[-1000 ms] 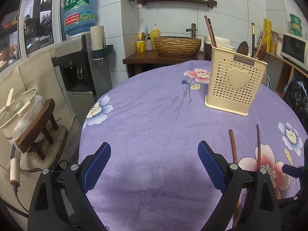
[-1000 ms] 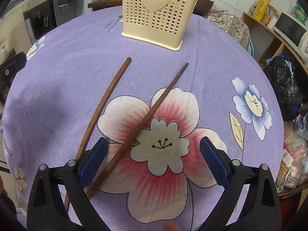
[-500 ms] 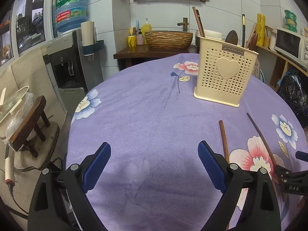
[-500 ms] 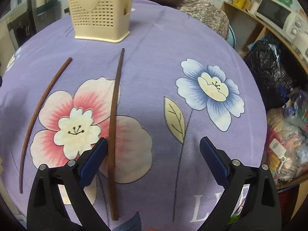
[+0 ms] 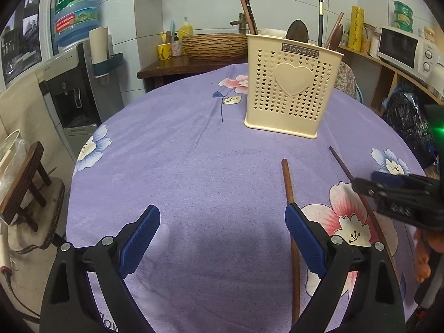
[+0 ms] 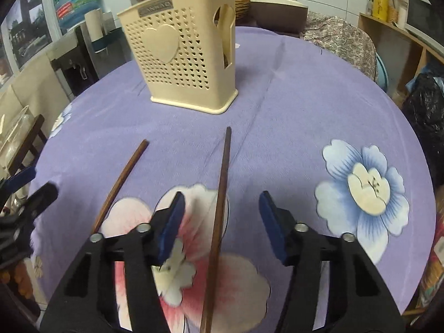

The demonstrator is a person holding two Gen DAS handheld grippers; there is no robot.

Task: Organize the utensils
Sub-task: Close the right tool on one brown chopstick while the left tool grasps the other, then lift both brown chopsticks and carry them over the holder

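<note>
At lower left the left tool [image 5: 220,240] hangs released above the table [image 5: 194,166]. Right of it, the right tool [image 6: 220,222], a second ago wide, is closing around one chopstick [image 6: 222,194] at frame centre, not yet pinched; the holder [image 6: 186,63] stands upper centre.

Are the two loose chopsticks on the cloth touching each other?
Apart. The right wrist view shows purple cloth between the left chopstick and the right chopstick along their whole length.
</note>
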